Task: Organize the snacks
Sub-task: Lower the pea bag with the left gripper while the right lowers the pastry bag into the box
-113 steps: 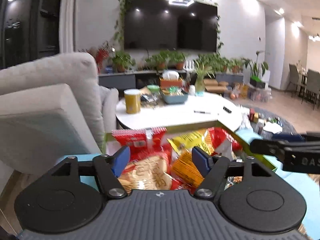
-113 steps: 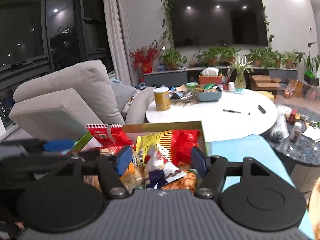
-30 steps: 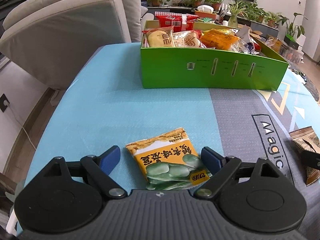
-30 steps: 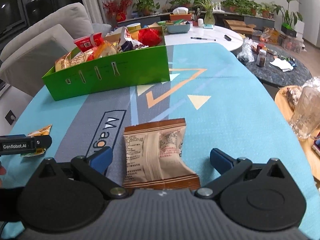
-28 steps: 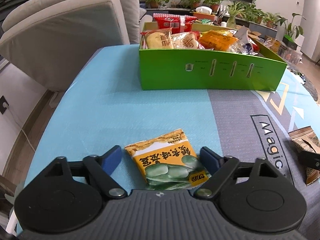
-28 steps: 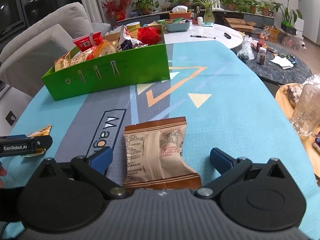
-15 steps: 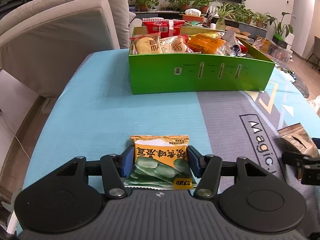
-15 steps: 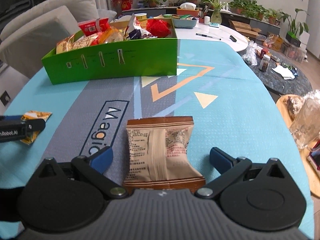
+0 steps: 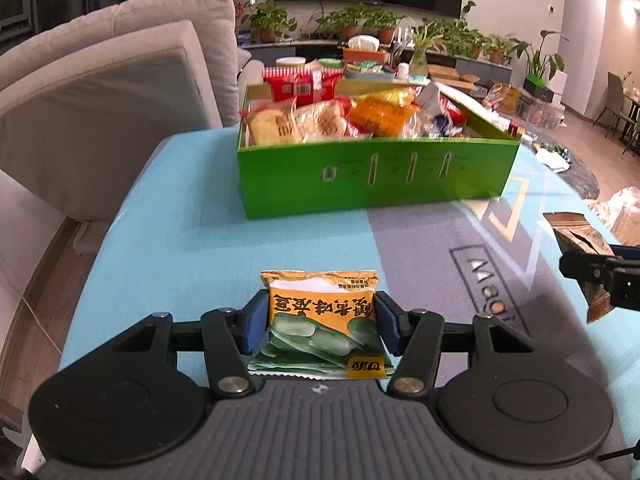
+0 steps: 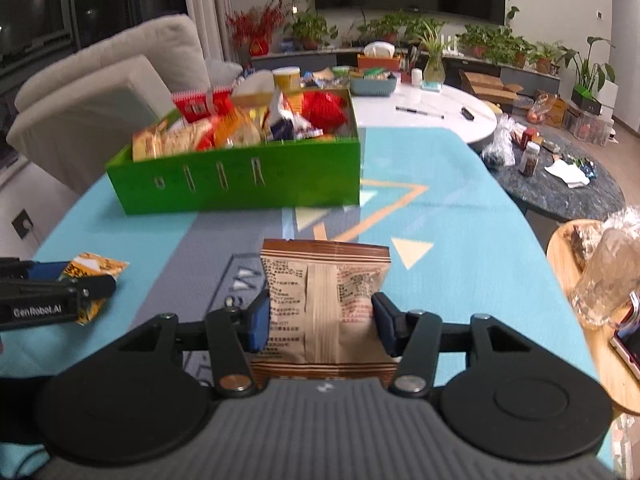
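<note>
Left gripper (image 9: 320, 322) pinching a glossy yellow snack packet (image 9: 320, 320) printed with green beans, above the blue-and-grey table mat (image 9: 200, 248). Right gripper (image 10: 320, 324) clamped on a matte brown crinkle-edged pouch (image 10: 324, 304) with small print too fine to read. Behind both, a rectangular green cardboard box (image 10: 240, 188) crammed with shiny wrappers; "GenRobot.AI" legible on the left gripper's arm.

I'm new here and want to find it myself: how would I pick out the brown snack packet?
Start at the green box heaped with snacks on the blue table mat. In front of it, the right hand-held gripper pinches the brown packet: plain brown with small print, unlike the yellow bean packet.
</note>
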Motion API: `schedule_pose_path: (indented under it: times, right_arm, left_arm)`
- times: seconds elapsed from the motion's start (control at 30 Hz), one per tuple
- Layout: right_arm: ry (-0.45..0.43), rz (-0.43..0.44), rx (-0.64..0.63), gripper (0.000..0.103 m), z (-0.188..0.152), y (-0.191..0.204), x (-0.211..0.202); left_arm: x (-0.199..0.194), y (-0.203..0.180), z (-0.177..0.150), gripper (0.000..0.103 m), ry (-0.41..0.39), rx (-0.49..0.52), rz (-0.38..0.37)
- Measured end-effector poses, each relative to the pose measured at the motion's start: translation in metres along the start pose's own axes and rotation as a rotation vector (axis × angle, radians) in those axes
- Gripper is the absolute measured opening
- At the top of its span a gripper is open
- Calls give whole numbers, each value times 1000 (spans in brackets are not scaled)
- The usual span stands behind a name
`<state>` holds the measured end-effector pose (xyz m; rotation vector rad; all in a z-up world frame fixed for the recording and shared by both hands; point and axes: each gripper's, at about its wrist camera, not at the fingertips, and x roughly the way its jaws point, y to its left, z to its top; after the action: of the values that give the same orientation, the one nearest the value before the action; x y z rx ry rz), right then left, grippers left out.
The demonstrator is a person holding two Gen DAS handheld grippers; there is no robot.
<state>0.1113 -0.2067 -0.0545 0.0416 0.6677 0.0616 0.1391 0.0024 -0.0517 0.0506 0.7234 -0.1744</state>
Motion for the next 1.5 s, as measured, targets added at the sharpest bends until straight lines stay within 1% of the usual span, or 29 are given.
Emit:
schedule_pose_path:
  times: [0.17,0.33,0.47,0.63,0.8,0.97,1.1,1.23,1.37,1.4,1.47,1.5]
  right_arm:
    - [-56,19,7,80,20,3,-3]
    - [-118,42,-1,80,46,9,-3]
    - [-148,48,-11,80,65,14,2]
    - [-170,73,11,80,90,13,12]
    - [-198,132,-17,80,113,17,29]
    - [-174,155,20,80,135,11,54]
    - [-159,142,35,80,147,9,75]
    - [-141,123,30,80,152,13,94]
    - [-131,129,34,80,155,18,109]
    - [-127,131,30,80,156,20,113]
    - [-125,106,21,80,156,23,119]
    - [-122,97,21,80,155,22,123]
  left_arm:
    - [-11,-4,18,52,-58,16,-23]
    - [-20,-8,46,52,-138,29,-51]
    - [-20,-8,70,52,-195,36,-60]
    - [-14,-8,98,52,-250,51,-42]
    - [3,-1,127,52,-283,39,-38]
    - [29,1,150,52,-282,51,-31]
    - [56,4,162,52,-268,42,-41]
    - [80,4,166,52,-248,43,-30]
    - [98,0,166,52,-236,51,-41]
    - [103,0,166,52,-238,51,-29]
    - [112,3,165,53,-222,52,-29]
    - [116,6,164,56,-204,40,-33]
